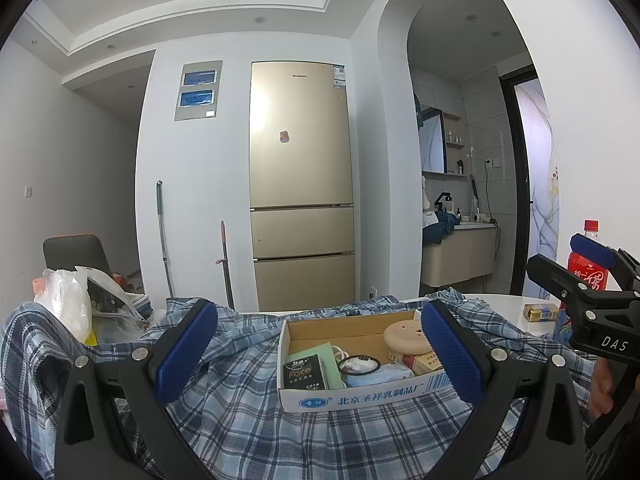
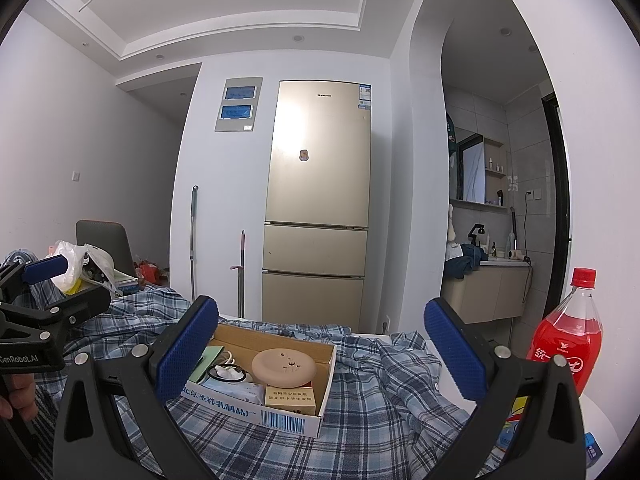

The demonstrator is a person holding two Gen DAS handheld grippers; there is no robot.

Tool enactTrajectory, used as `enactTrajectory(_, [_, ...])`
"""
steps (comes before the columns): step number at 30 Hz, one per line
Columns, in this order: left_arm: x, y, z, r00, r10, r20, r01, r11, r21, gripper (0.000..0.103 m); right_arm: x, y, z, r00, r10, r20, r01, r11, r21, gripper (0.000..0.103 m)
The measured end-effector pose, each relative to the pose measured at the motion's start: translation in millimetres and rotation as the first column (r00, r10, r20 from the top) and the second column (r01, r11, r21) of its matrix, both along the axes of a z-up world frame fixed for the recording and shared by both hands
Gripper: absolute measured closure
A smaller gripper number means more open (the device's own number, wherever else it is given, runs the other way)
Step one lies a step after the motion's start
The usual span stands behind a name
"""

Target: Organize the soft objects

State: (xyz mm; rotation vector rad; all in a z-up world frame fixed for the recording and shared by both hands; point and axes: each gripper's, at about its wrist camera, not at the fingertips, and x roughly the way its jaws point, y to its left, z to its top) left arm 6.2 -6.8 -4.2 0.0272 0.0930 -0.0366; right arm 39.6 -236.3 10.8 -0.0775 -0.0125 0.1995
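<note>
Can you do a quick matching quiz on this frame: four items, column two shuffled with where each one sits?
1 cardboard box
2 beige disc
3 red bottle
4 white plastic bag

a inside the box
b far left, behind the shirt
c on the plaid shirt
d standing at the right

Pairs: 1-c, 2-a, 3-d, 4-b

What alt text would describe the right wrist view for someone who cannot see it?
The open right gripper hovers over a blue plaid shirt spread on a table, with a shallow cardboard box of small items on it. A red drink bottle stands right; a gold fridge stands behind.
</note>
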Motion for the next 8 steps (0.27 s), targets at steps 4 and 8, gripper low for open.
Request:
enactTrajectory(4, [0.0, 0.1, 0.1, 1.0, 0.001, 0.0, -0.001, 1.0, -0.001, 0.0, -0.2, -0.3, 0.1, 1.0, 0.0, 0.0, 0.0, 1.0, 0.001, 0.0])
enactTrajectory(8, [-0.1, -0.2, 0.1, 1.0, 0.001, -0.002, -0.001, 1.0, -0.001, 0.0, 0.3, 0.3, 0.2, 1.0, 0.0, 0.0, 0.0, 1.0, 0.0, 0.0])
